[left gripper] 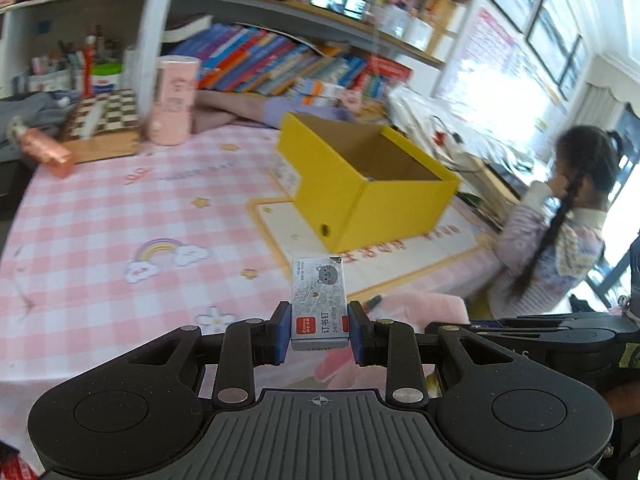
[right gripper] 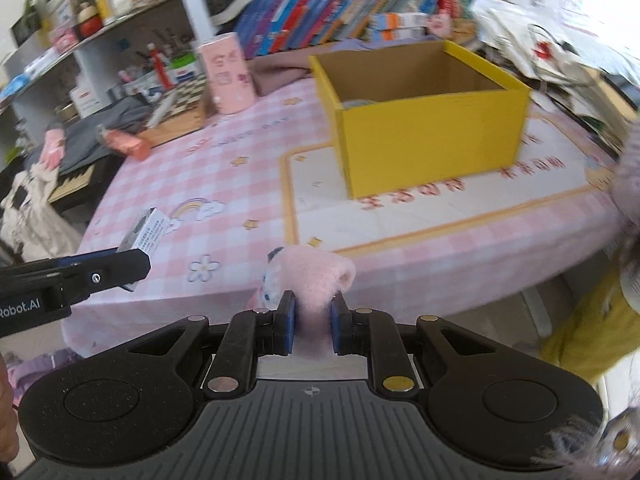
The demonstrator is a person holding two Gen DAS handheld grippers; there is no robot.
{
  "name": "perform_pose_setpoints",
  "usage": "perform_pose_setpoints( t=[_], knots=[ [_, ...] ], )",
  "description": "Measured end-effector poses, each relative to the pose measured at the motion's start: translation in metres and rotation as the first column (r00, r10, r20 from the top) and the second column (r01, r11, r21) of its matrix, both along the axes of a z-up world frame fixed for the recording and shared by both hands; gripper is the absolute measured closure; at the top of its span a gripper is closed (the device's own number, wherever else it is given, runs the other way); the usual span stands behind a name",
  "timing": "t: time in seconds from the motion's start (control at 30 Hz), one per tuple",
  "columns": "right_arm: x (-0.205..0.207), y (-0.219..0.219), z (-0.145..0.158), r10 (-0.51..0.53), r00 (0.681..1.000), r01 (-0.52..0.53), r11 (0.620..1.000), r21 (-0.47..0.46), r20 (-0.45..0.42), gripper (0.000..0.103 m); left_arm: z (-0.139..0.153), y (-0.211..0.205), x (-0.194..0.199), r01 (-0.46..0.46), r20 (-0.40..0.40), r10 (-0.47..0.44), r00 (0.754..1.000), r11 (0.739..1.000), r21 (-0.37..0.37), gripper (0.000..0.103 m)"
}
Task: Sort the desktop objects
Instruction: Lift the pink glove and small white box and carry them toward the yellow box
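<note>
My left gripper [left gripper: 319, 330] is shut on a small grey staple box [left gripper: 319, 300] with a cat drawing and a red label, held above the pink checked tablecloth [left gripper: 120, 208]. Ahead of it stands an open yellow cardboard box [left gripper: 372, 200]. My right gripper [right gripper: 313, 322] is shut on a fluffy pink plush item [right gripper: 316, 276], near the table's front edge. In the right wrist view the yellow box [right gripper: 432, 136] stands at the far right of the table, and the left gripper with the staple box [right gripper: 146, 232] comes in from the left.
A pink cylindrical canister [left gripper: 173, 100] and a chessboard [left gripper: 106, 114] stand at the back of the table, a pink bottle [left gripper: 48, 152] lies at the left. Bookshelves [left gripper: 280, 60] line the back. A person [left gripper: 560, 220] with a long braid sits at the right of the table.
</note>
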State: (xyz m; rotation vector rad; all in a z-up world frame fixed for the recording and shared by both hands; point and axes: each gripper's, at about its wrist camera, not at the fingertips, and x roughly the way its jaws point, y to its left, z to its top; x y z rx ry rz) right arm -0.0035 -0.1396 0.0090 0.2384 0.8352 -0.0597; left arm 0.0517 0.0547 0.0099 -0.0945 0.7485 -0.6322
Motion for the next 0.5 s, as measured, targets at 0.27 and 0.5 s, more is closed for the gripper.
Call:
perform_pose_setpoints(
  t=[0.27,0.5],
  knots=[
    [-0.015,-0.021,-0.001,-0.085,0.996,0.085,0.996,0.008,-0.012,0.087,0.001,-0.024,0.0,0.082,0.001,-0.082,0.997,0.997,0.007,0.074],
    [-0.019,-0.038,0.001,-0.117,0.993,0.117,0.993,0.014,-0.01,0.087,0.004,-0.048,0.002,0.135,0.009,-0.135,0.991,0.991,0.02,0.074]
  ],
)
